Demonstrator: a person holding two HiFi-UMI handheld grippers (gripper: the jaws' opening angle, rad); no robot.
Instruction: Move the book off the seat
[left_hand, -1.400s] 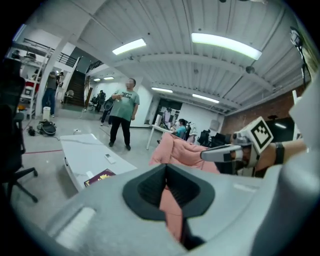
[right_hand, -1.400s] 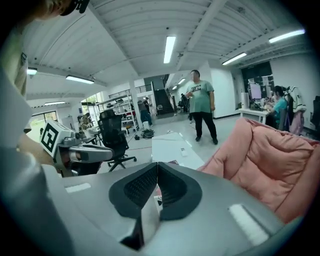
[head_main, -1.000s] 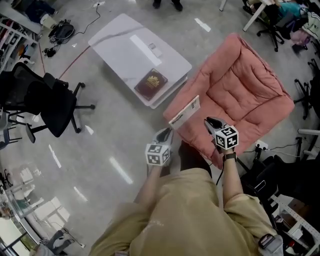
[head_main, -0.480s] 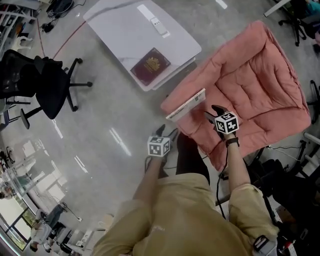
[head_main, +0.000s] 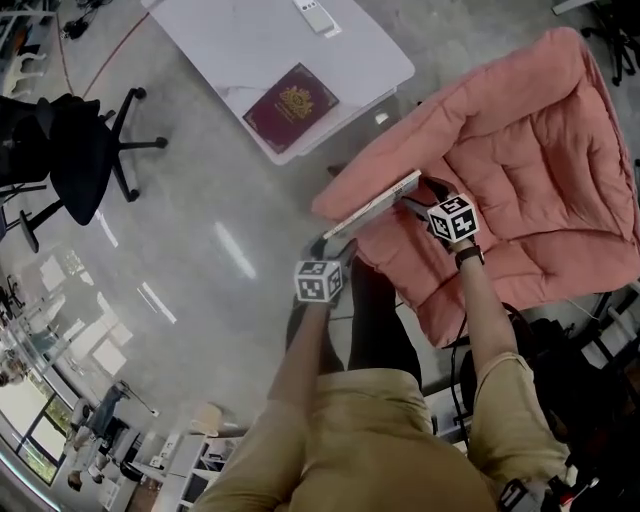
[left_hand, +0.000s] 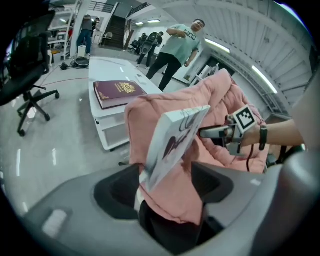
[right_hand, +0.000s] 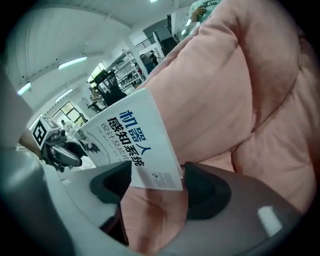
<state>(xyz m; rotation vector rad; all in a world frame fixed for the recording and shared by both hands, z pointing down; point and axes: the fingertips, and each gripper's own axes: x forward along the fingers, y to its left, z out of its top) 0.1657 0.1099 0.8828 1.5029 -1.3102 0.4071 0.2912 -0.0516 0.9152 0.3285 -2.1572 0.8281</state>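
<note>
At ten o'clock in the head view, a black office chair (head_main: 75, 150) on the grey floor (head_main: 200, 250), well apart from the work. Toward twelve o'clock, a low white table (head_main: 230, 40), with a maroon book (head_main: 290, 107) flat on its near corner and a small remote (head_main: 318, 15) farther up. Near centre, the left gripper (head_main: 335, 250), aimed toward one o'clock at the white book (head_main: 375, 205), jaws just opened and standing wide. In the left gripper view, the lower corner of the white book between those jaws, neither pad pressing on it. The white book itself on the pink seat (head_main: 520, 140), propped at a tilt on the outer roll of the cushion, at about eight o'clock from the seat's middle. Just at three o'clock of the white book, the right gripper (head_main: 412, 203), pointing toward ten o'clock, jaws likewise just opened to full spread. In the right gripper view, the printed corner of the cover between the pads, close to them but not clamped. Nothing held by either gripper, then. As for progress: barely begun, by the look of it, with both grippers placed round opposite ends of the white book and no grip made yet. Left to do, most likely: closing on the cover, lifting clear of the cushion, and setting down somewhere off the pink seat, perhaps on the low white table at eleven o'clock.
</note>
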